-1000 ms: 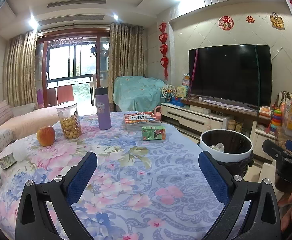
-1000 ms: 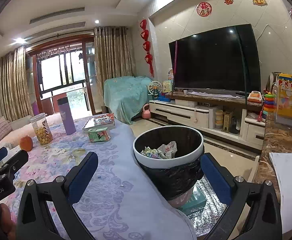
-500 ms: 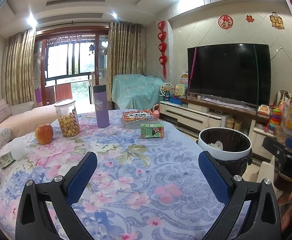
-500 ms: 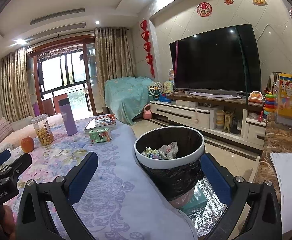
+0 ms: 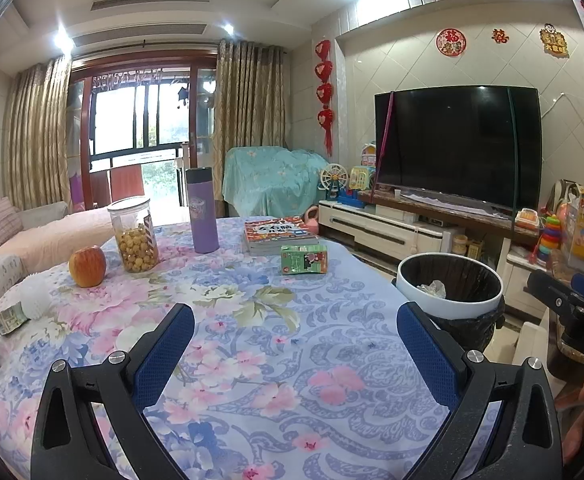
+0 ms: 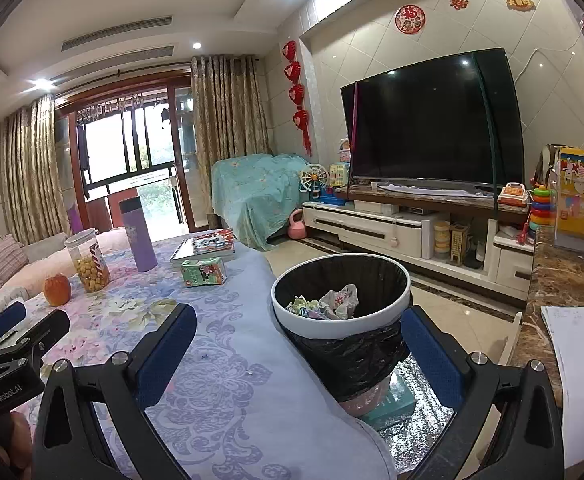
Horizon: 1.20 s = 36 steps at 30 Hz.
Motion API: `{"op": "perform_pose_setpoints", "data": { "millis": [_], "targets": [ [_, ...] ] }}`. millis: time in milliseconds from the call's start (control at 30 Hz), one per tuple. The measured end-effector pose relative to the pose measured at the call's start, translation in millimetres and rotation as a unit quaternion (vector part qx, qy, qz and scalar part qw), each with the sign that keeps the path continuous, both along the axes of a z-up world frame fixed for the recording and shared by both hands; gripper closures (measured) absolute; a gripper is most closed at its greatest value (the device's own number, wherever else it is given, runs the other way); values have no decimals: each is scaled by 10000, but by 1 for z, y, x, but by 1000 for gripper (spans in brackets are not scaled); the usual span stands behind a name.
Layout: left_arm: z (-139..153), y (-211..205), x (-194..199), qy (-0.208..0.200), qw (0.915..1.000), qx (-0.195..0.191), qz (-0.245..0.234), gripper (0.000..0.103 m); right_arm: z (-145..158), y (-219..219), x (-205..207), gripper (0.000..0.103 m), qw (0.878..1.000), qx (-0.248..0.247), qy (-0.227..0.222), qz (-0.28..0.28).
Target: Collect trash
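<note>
Though trash-free, table with apple

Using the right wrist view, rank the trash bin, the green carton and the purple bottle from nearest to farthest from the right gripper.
From the right gripper:
1. Trash bin, just ahead, beside the table edge.
2. Green carton, mid-table, to the left.
3. Purple bottle, farther back, left of the books.

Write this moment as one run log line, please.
left gripper: open, empty, over floral tablecloth | right gripper: open, empty, before trash bin | bin: holds crumpled trash | green carton: on table
</note>
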<state>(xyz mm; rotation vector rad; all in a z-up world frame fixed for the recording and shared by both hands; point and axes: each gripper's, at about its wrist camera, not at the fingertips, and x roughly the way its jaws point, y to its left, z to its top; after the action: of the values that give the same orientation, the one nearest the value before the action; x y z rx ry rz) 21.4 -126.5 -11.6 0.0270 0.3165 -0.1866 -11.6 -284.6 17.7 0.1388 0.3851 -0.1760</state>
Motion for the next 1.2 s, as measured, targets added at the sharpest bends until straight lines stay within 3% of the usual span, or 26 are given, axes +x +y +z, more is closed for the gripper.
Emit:
{"op": "perform_pose_setpoints", "data": {
  "millis": [1200],
  "targets": [
    [-3, 1, 3, 12, 10000, 38, -59, 1, 1, 5, 0, 0, 10000, 52, -16, 45]
  ]
}}
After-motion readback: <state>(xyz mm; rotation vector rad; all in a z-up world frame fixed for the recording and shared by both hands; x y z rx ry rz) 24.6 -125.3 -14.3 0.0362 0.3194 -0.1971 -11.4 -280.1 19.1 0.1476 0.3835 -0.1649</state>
